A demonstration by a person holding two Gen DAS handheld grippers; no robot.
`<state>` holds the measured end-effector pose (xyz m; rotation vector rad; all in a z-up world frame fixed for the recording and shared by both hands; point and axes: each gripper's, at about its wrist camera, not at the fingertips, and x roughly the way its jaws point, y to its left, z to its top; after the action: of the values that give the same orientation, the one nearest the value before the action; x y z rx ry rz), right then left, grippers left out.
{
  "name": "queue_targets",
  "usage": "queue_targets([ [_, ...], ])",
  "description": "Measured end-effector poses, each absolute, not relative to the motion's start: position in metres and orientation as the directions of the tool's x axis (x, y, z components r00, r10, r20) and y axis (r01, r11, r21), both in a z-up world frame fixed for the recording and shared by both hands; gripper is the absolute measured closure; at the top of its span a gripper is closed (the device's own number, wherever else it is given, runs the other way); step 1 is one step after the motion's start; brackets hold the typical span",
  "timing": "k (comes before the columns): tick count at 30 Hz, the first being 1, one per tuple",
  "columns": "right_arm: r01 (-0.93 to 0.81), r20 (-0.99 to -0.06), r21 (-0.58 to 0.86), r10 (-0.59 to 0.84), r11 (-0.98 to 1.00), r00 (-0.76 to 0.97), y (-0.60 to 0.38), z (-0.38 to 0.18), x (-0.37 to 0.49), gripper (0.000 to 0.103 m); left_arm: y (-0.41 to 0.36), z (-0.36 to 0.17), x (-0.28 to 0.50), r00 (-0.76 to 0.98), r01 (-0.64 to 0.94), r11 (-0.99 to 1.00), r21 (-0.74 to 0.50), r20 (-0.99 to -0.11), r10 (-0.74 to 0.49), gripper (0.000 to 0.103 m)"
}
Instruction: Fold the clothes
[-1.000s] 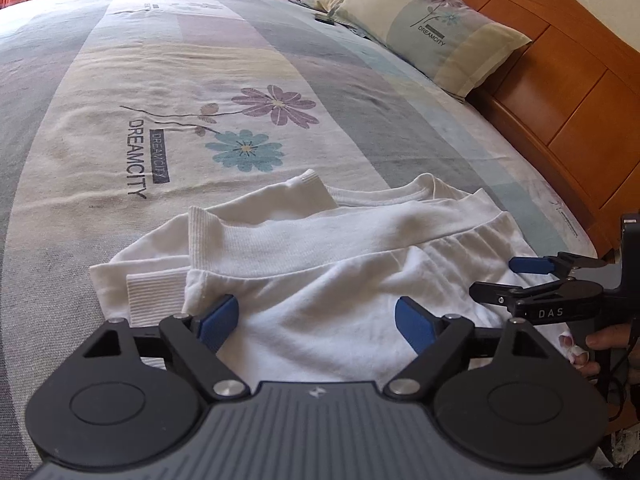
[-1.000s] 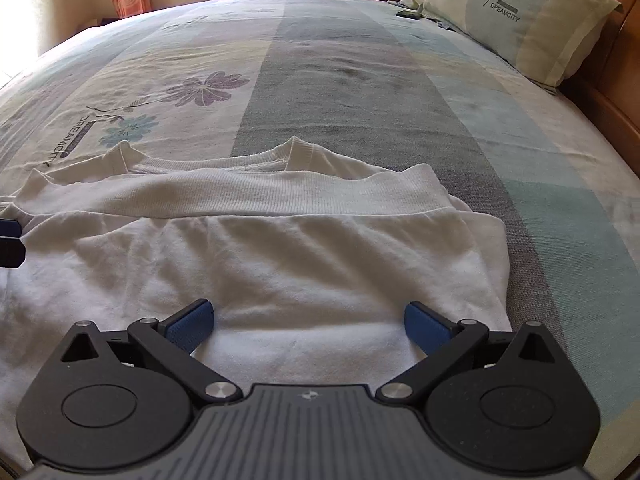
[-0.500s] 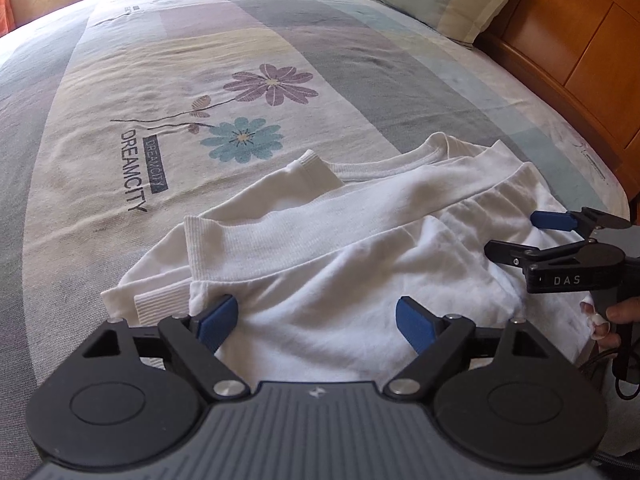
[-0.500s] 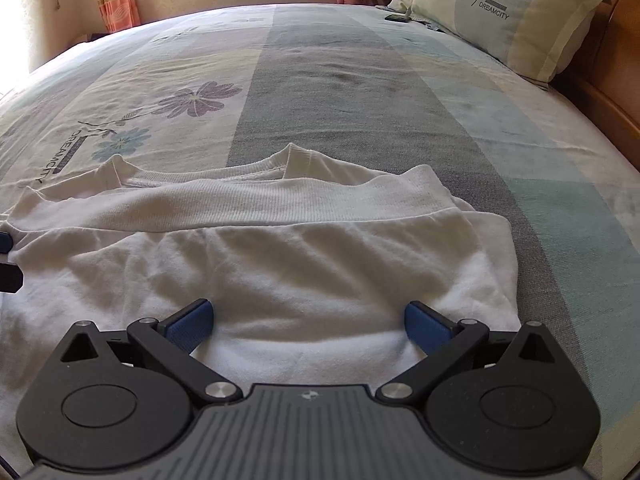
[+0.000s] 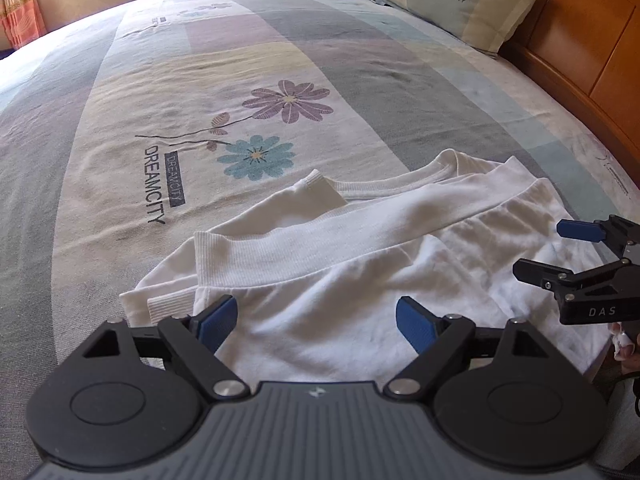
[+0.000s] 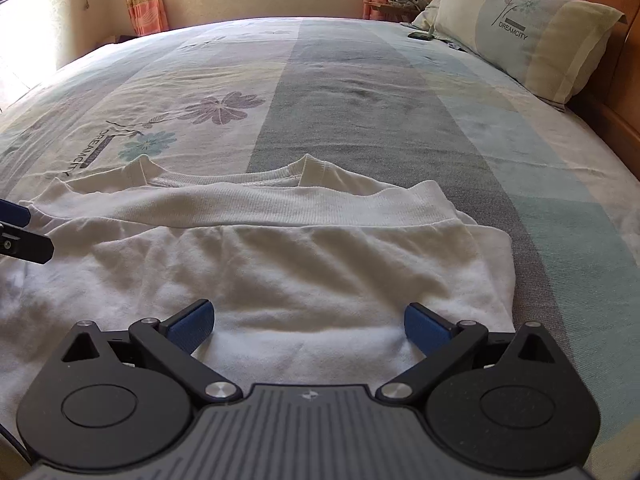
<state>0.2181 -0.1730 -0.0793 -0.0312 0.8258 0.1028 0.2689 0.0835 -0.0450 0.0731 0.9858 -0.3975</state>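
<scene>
Both claws stand apart and empty, the left claw [image 5: 316, 322] and the right claw [image 6: 310, 326] hovering over the near edge of the white knitted cotton sweatshirt [image 6: 280, 264]. A pinch catching only the top layer would likely drag the fold askew (the ribbed hem band already lies doubled back across it). It rests folded near the edge of the floral-printed bed [image 6: 360, 100].

Bright window daylight, sharp focus, fisheye-bent edges
</scene>
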Motion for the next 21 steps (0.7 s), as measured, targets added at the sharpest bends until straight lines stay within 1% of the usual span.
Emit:
queue_targets([
  [2,-0.116,-0.716,0.018,0.093,0.993,0.692,-0.178,-0.071,0.213,0.0,0.085,-0.053,0.27,0.47,0.333,0.931,-0.148,-0.83,-0.3,0.016],
  [4,-0.105,-0.729,0.014,0.082,0.994,0.68,-0.183,-0.073,0.215,0.0,0.087,-0.063,0.272,0.451,0.299,0.937,-0.178,-0.84,-0.304,0.016],
  [6,-0.079,-0.768,0.01,0.058,0.997,0.638,-0.19,-0.082,0.22,0.0,0.09,-0.065,0.27,0.467,0.266,0.942,-0.205,-0.827,-0.312,0.016],
  [8,-0.08,-0.773,0.004,0.053,0.997,0.632,-0.193,-0.087,0.219,0.0,0.091,-0.058,0.266,0.472,0.263,0.938,-0.225,-0.818,-0.328,0.016],
  [12,-0.115,-0.757,0.01,0.083,0.993,0.648,-0.195,-0.075,0.212,0.0,0.099,-0.048,0.249,0.497,0.25,0.944,-0.217,-0.808,-0.317,0.016],
  [15,-0.163,-0.752,0.029,0.129,0.986,0.646,-0.193,-0.069,0.208,0.0,0.11,-0.06,0.237,0.48,0.208,0.95,-0.231,-0.823,-0.305,0.016],
  [17,-0.176,-0.762,0.037,0.142,0.984,0.632,-0.193,-0.071,0.207,0.0,0.116,-0.066,0.23,0.502,0.187,0.955,-0.229,-0.814,-0.293,0.016],
  [21,-0.155,-0.803,0.038,0.123,0.987,0.583,-0.198,-0.08,0.212,0.0,0.12,-0.052,0.227,0.525,0.169,0.949,-0.266,-0.791,-0.315,0.016],
])
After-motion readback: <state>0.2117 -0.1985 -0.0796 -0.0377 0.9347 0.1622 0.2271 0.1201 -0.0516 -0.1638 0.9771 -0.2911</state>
